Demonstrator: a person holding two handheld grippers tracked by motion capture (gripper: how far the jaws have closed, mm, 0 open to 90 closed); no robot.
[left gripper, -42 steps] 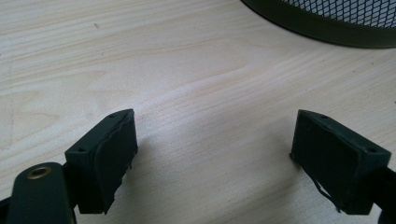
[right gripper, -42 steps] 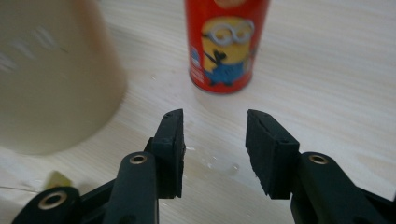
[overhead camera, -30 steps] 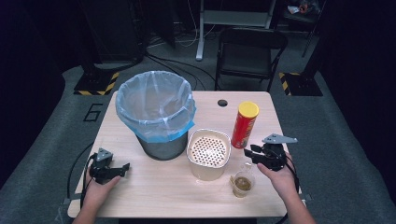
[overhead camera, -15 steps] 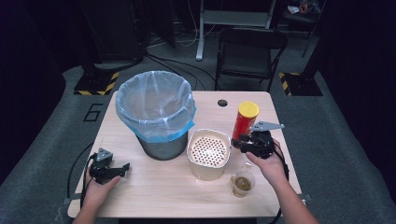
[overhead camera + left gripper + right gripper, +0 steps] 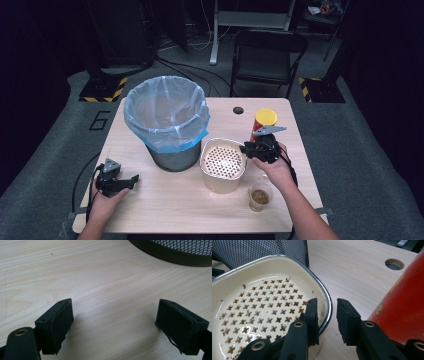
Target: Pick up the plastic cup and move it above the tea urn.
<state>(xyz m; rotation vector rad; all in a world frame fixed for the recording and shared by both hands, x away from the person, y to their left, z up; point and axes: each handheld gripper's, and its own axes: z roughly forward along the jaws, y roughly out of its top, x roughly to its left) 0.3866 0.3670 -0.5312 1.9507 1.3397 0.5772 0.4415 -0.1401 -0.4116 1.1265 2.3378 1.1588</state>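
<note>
A cream enamel strainer bowl point(image 5: 222, 162) with cross-shaped holes stands mid-table. My right gripper point(image 5: 246, 148) is at its right rim. In the right gripper view the gripper point(image 5: 327, 307) is open only narrowly, one jaw inside the bowl point(image 5: 262, 302) and the other outside, with the rim between them. A red can point(image 5: 264, 122) with a yellow lid stands just behind that gripper and shows as a red wall point(image 5: 402, 305) on the right. My left gripper point(image 5: 131, 179) rests open at the table's front left, with bare wood between its jaws point(image 5: 115, 322).
A mesh bin point(image 5: 167, 120) with a pale blue bag liner stands left of the bowl. A small clear cup point(image 5: 260, 196) of brown bits sits in front of my right hand. A cable hole point(image 5: 238, 110) is near the far edge. A folding chair point(image 5: 267, 55) stands behind the table.
My right gripper has moved left from the table's right side to the strainer's rim and now straddles it. The left gripper has stayed where it was.
</note>
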